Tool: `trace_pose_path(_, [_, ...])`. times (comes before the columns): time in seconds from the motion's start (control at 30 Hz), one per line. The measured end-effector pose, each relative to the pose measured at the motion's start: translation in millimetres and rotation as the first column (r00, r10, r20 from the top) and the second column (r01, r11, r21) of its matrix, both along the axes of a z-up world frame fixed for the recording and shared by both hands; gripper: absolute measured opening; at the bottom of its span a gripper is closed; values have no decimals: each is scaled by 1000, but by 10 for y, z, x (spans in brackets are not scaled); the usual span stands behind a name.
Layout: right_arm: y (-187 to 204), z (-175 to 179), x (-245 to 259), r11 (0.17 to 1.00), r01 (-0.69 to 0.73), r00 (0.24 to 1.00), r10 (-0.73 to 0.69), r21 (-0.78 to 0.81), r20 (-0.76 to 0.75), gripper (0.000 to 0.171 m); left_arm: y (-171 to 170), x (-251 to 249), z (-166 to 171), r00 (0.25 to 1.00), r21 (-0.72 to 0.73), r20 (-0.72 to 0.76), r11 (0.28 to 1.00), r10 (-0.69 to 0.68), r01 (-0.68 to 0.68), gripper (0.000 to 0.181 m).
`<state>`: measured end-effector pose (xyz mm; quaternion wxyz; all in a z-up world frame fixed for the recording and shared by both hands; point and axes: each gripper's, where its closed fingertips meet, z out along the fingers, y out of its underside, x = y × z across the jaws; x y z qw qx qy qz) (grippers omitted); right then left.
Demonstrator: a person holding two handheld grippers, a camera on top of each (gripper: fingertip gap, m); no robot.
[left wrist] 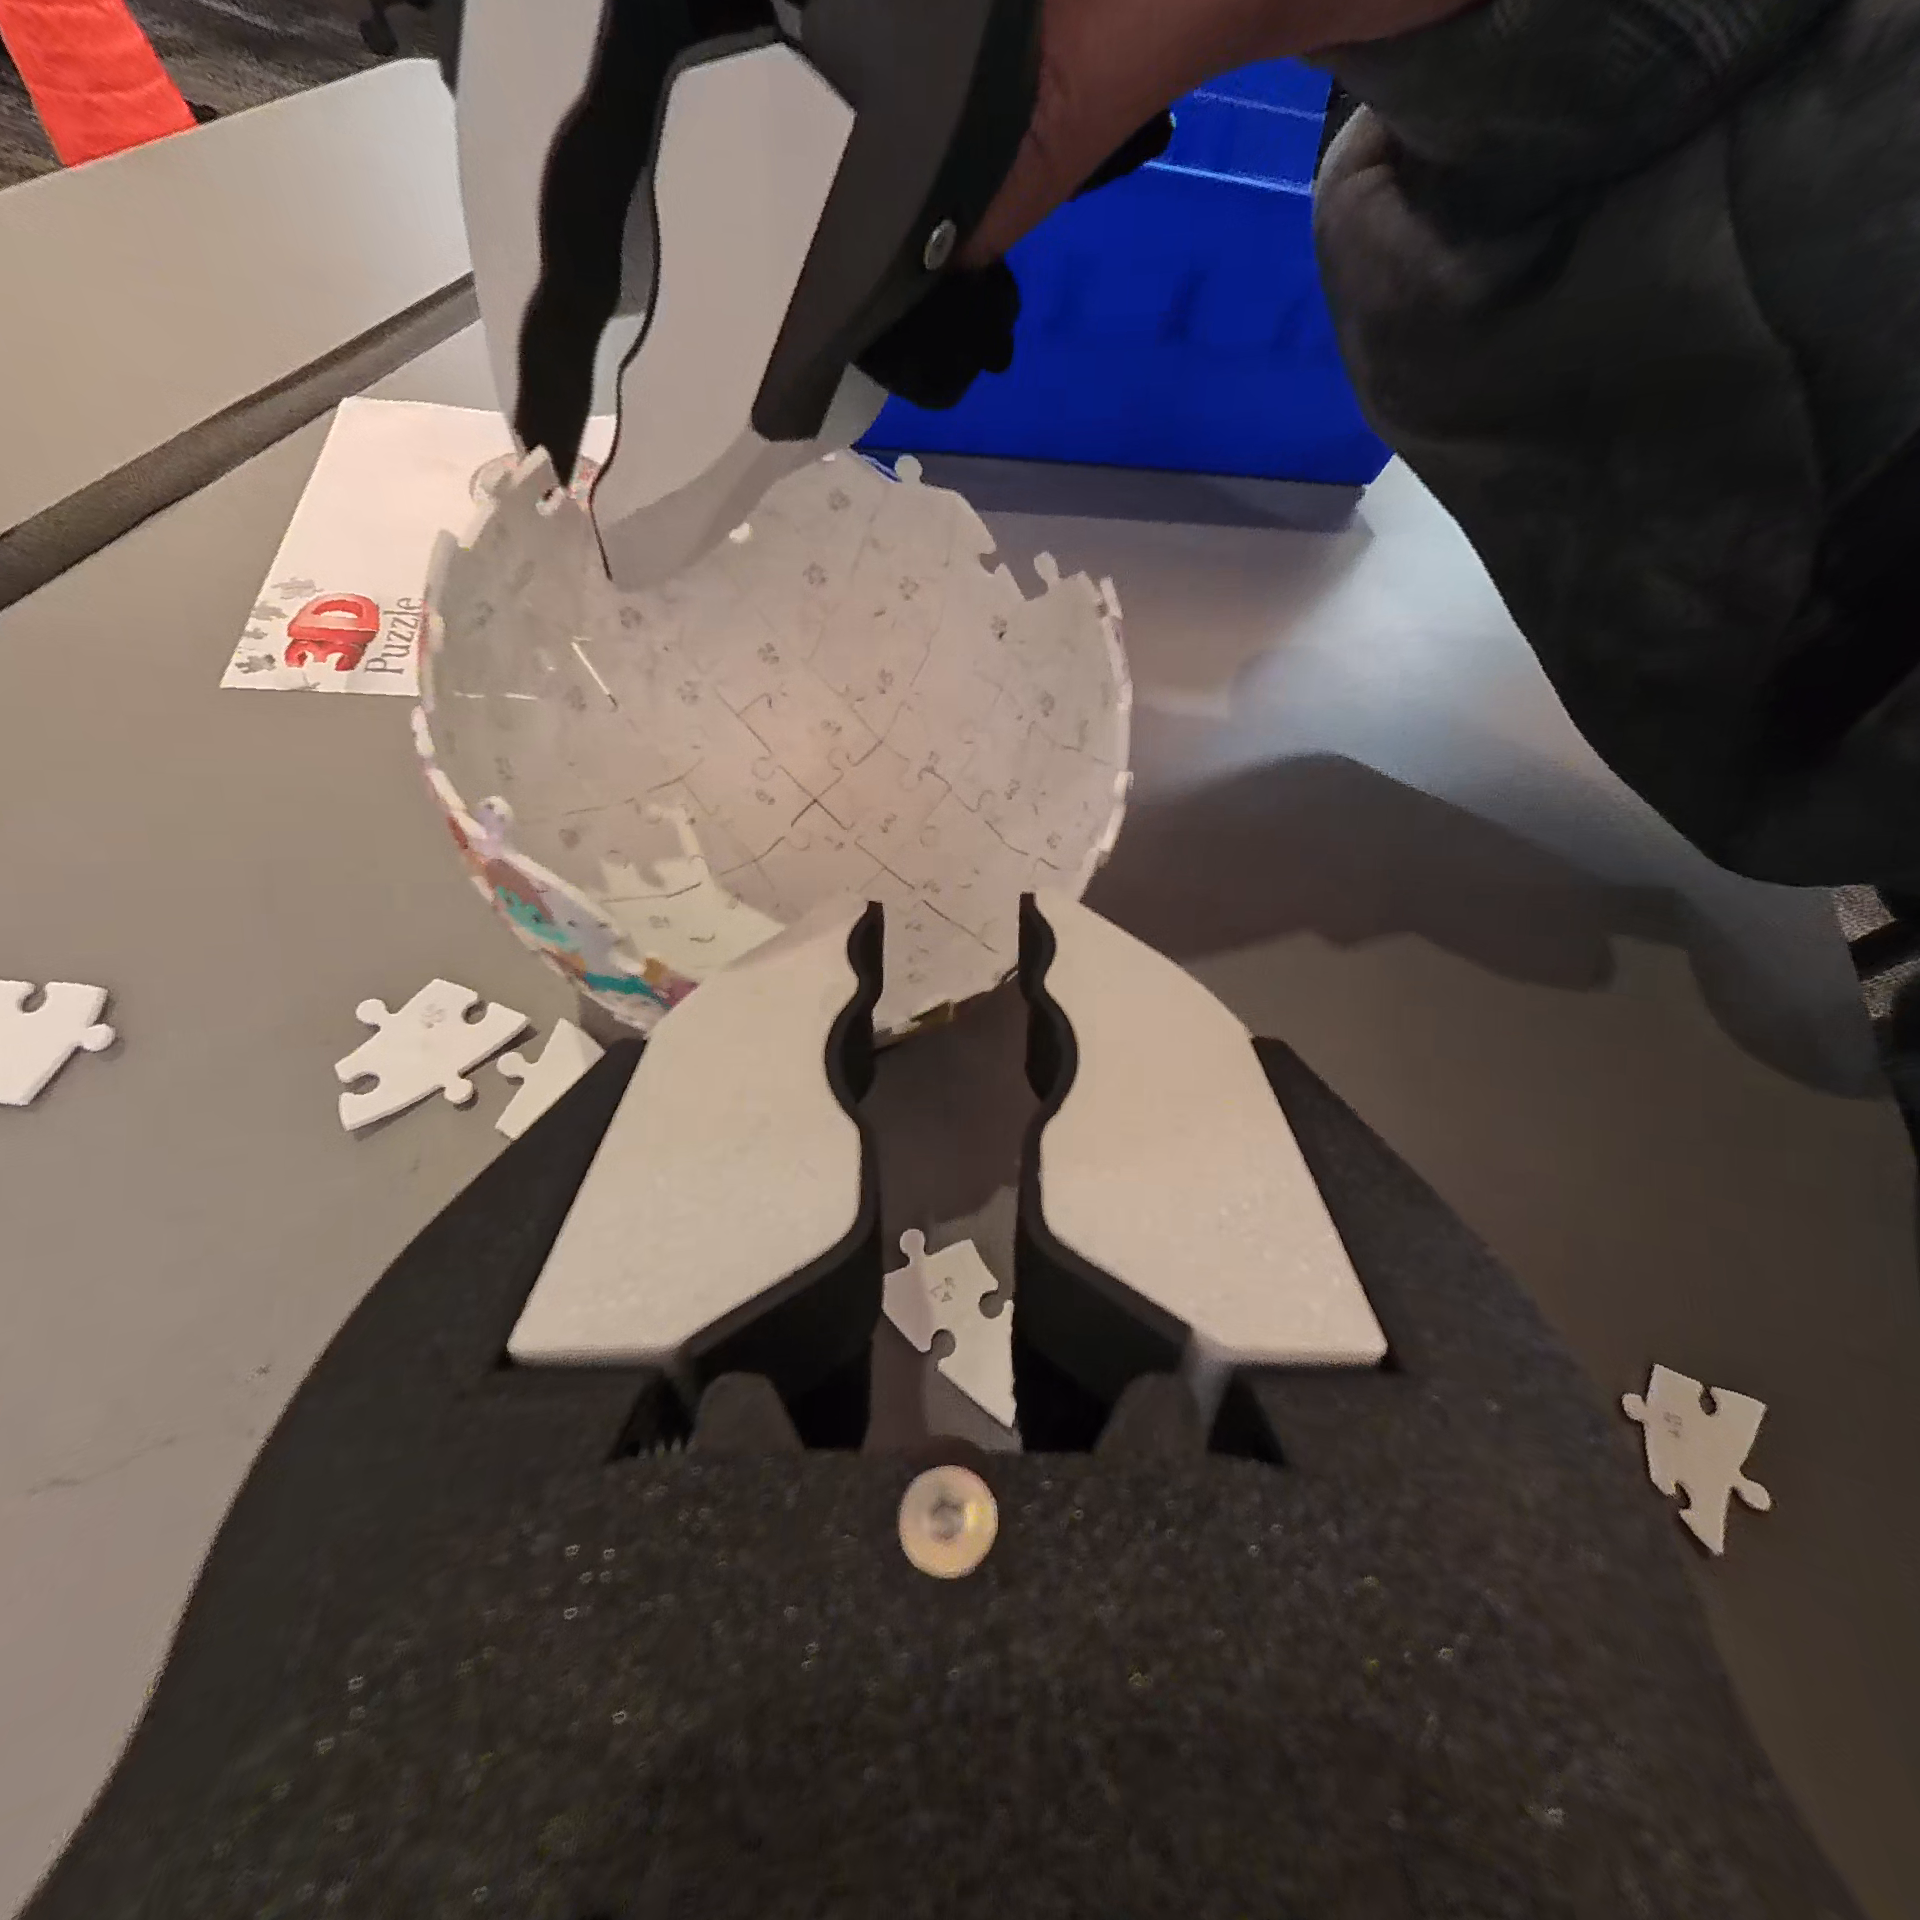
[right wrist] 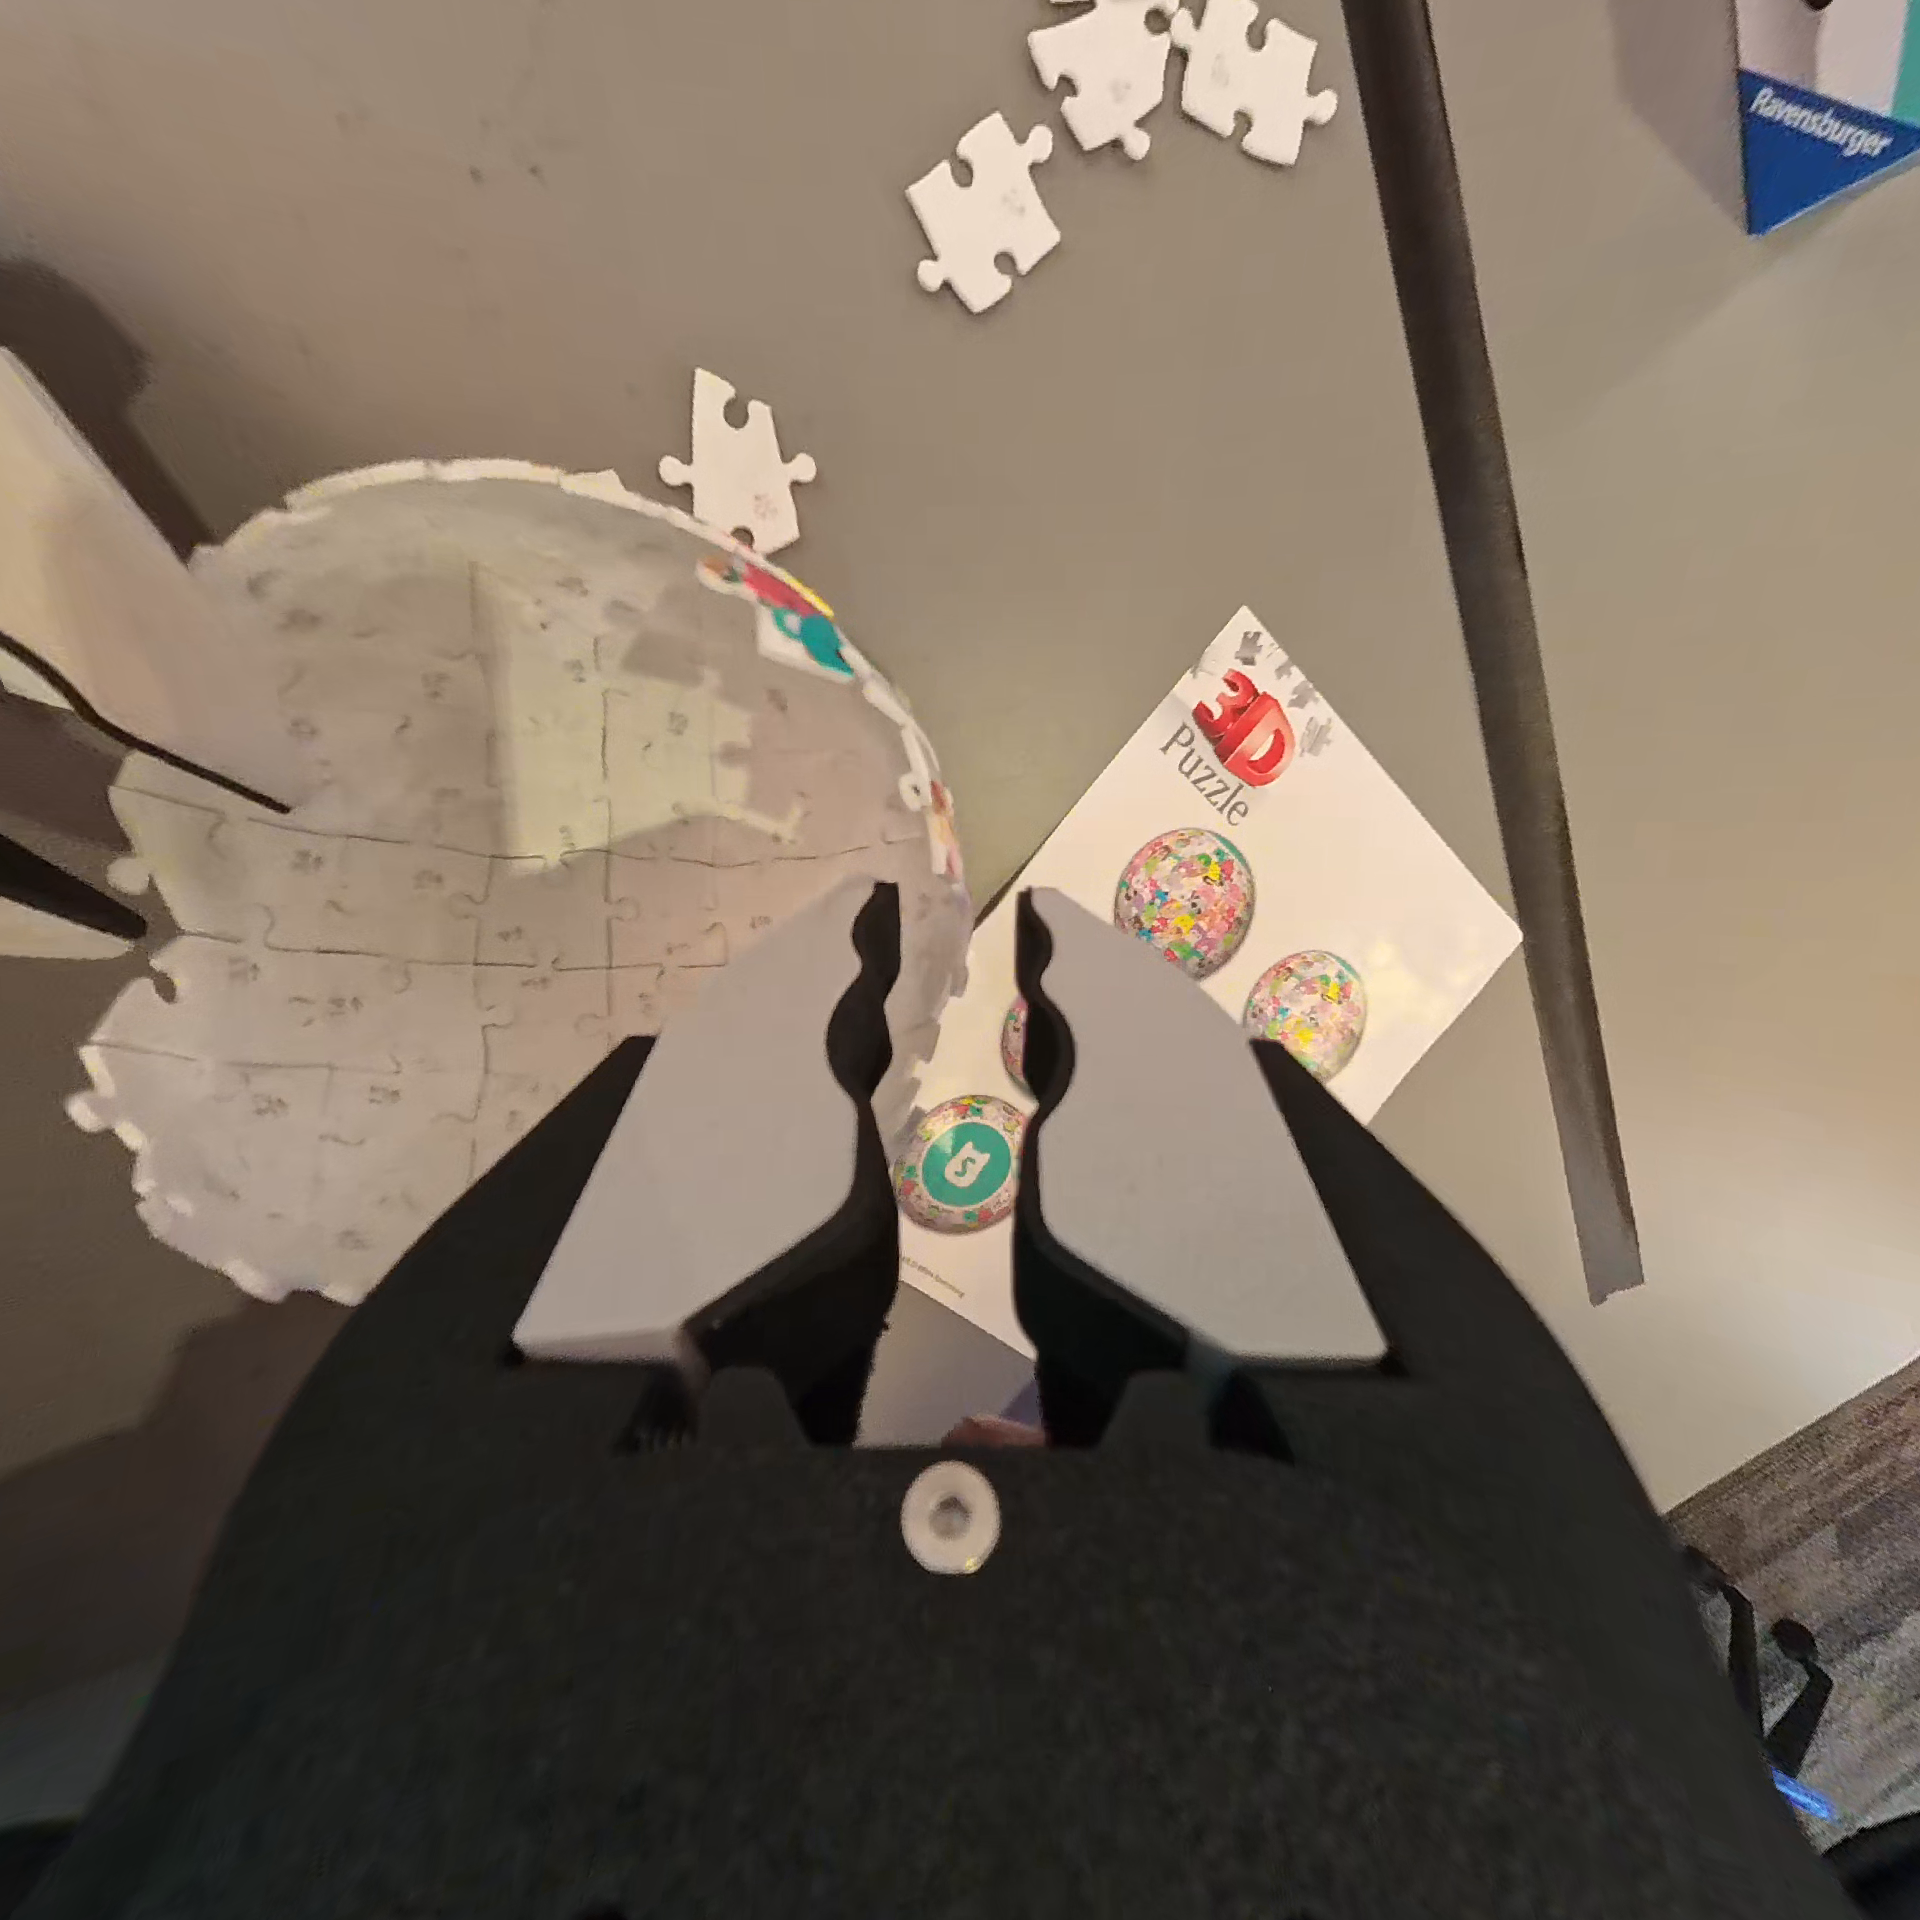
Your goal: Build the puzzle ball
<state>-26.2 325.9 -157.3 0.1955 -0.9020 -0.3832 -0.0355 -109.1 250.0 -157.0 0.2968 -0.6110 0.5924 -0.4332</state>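
Observation:
The puzzle ball (left wrist: 810,748) is a half-built white shell, tilted on the grey table (left wrist: 187,1299), with its open inside facing me. A little of its coloured outside shows at the lower left. My left gripper (left wrist: 953,912) has the near rim between its partly closed jaws and holds the shell tilted. My right gripper (right wrist: 953,899) stands over the far rim, one finger inside the shell and one outside. Its jaws are apart, and the leaflet shows through the gap. The right gripper also shows in the left wrist view (left wrist: 582,509). The shell also shows in the right wrist view (right wrist: 416,935).
Several loose white pieces lie around: one (left wrist: 426,1049) on the left, one (left wrist: 1699,1455) on the right, one (left wrist: 956,1309) under my left gripper, more (right wrist: 982,208) beyond. A printed leaflet (right wrist: 1299,883) lies beside the shell. A blue box (left wrist: 1143,343) stands behind. A dark sleeve (left wrist: 1662,468) reaches in at right.

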Motion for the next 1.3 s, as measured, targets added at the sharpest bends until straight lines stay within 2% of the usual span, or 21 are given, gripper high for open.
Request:
trace_pose_path(0.1, [4, -16, -10, 1000, 0, 1000, 0, -13, 20, 11, -3, 4, 2, 1000, -8, 2, 1000, -3, 3, 24])
trace_pose_path(0.37, [56, -16, -17, 1000, 1, 996, 1, -24, 84, 13, -19, 5, -5, 1000, -12, -1, 1000, -12, 12, 24])
trace_pose_path(0.6, [61, 5, -21, 999, 0, 995, 4, -33, 100, 4, -38, 6, 1, 1000, -16, 0, 1000, -20, 20, 24])
trace_pose_path(0.83, [59, 9, -14, 1000, -4, 993, 8, -30, 119, 5, -57, 9, -1, 1000, -13, -4, 1000, -26, 26, 24])
trace_pose_path(0.9, [53, 31, 9, 1000, 1, 991, 3, -31, 136, 17, -63, 11, -1, 1000, -12, -4, 1000, -27, 27, 24])
trace_pose_path(0.93, [33, 36, 20, 999, 3, 989, 4, -46, 145, 17, -66, 13, -4, 1000, -10, -6, 1000, -28, 28, 24])
trace_pose_path(1.17, [27, -17, 57, 995, 1, 973, 22, -101, 229, 15, -78, 23, -8, 999, -3, -6, 999, -33, 33, 24])
trace_pose_path(1.3, [31, -56, 42, 993, 2, 974, 26, -120, 226, 12, -84, 24, -7, 999, -6, -5, 999, -37, 36, 24])
